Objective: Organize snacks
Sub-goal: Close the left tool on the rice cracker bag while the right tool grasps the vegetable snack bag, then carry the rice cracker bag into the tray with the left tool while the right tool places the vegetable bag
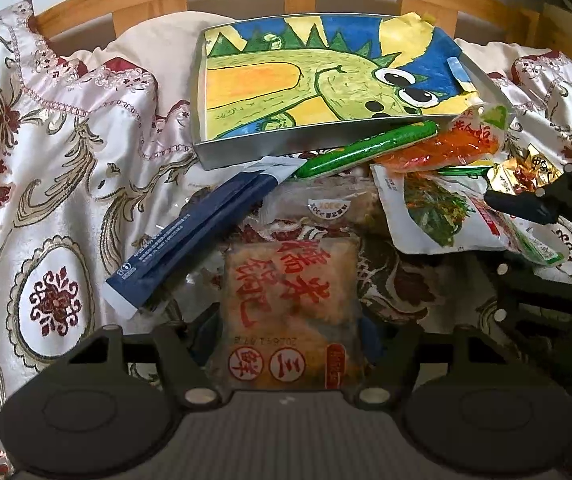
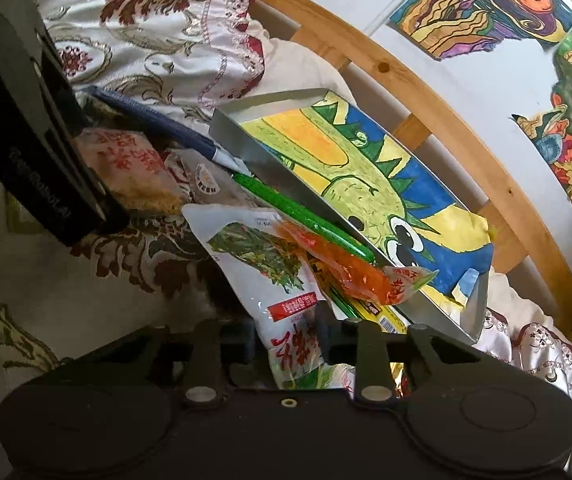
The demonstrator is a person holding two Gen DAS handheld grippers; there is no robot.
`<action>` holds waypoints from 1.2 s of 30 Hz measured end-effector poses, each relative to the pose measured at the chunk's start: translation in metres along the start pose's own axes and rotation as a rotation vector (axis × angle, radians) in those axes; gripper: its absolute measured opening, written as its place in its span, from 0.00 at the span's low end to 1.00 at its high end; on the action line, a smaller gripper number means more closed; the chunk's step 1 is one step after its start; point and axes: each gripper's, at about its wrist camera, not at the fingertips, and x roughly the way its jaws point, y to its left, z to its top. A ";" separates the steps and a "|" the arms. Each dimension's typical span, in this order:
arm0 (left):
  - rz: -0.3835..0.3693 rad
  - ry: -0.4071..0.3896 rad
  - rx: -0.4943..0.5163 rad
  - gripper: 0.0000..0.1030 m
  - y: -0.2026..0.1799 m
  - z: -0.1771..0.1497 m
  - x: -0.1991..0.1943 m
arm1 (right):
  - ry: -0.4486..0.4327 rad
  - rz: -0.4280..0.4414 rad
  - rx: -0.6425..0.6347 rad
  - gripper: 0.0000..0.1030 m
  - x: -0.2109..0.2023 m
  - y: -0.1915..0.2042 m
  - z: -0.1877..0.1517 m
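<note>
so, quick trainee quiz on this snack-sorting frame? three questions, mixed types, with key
1. Multiple choice: what sits between the fingers of the right gripper?
A. blue sachet
B. white packet with greens pictured
C. green stick

2. True or false: the blue sachet lies inside the metal tray.

3. Open: what does the left gripper have between its fingers?

Key
1. B
2. False: it lies on the bedcover, in front of the tray.
3. The clear packet with red characters.
</note>
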 end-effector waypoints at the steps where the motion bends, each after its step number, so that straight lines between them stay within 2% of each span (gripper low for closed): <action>1: 0.001 -0.001 0.000 0.70 0.000 0.000 0.000 | 0.004 -0.001 -0.003 0.31 0.002 0.001 0.000; 4: 0.003 -0.003 -0.008 0.70 -0.001 0.000 -0.001 | -0.002 -0.013 -0.021 0.28 0.003 0.003 0.000; 5: 0.002 -0.003 -0.015 0.70 -0.001 0.000 -0.001 | -0.008 -0.021 -0.026 0.25 0.001 0.003 0.000; 6: -0.001 -0.003 -0.022 0.63 -0.001 0.000 -0.002 | -0.014 -0.027 -0.035 0.22 0.000 0.003 0.000; 9: -0.002 -0.001 -0.032 0.63 -0.003 0.000 -0.004 | -0.026 -0.035 -0.055 0.17 -0.005 0.004 0.001; 20: -0.011 -0.013 -0.061 0.62 -0.004 -0.004 -0.016 | -0.065 -0.035 -0.093 0.11 -0.033 0.006 0.002; 36: 0.007 -0.143 -0.096 0.62 -0.012 0.017 -0.042 | -0.132 -0.121 -0.042 0.05 -0.062 -0.013 0.008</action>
